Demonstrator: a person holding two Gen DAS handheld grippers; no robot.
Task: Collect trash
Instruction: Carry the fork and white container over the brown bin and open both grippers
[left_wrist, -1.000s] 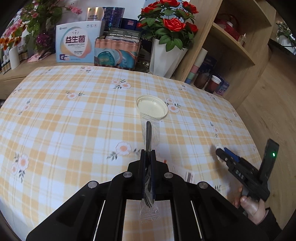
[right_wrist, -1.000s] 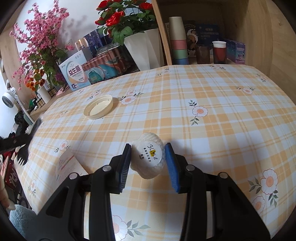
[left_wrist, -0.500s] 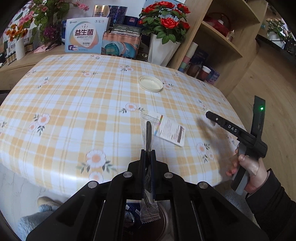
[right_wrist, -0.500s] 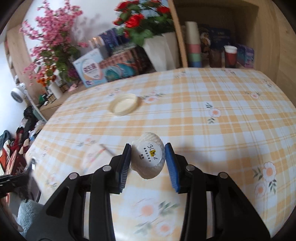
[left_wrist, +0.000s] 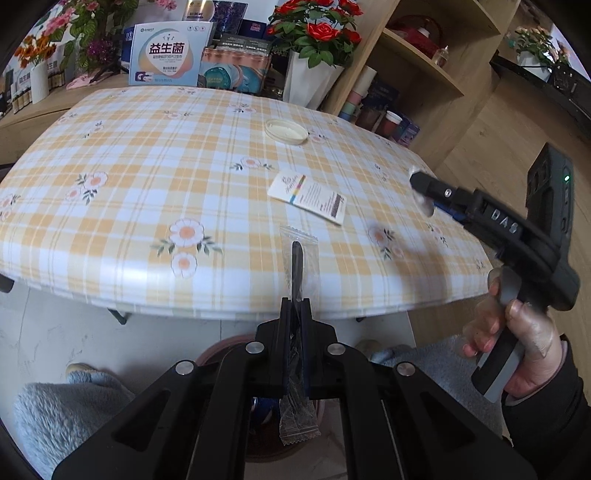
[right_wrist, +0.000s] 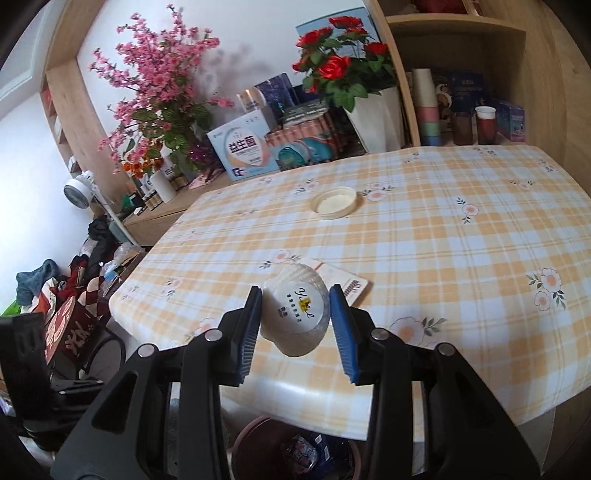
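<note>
Both loads hang off the worktop's (left_wrist: 155, 206) near edge above the bin (right_wrist: 295, 448), left gripper (left_wrist: 295, 314) clamped on the wrapped fork (left_wrist: 298, 266), right gripper (right_wrist: 295, 321) pinching the white cup (right_wrist: 295, 314); next, release over it.

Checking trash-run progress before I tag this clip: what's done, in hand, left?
Done: nothing visibly binned by these claws yet; the bin below the table edge already holds some wrappers.
In hand: left claw is shut on a wrapped plastic fork; right claw grips a white plastic cup.
Left: the printed card and round lid remain on the tablecloth.
</note>
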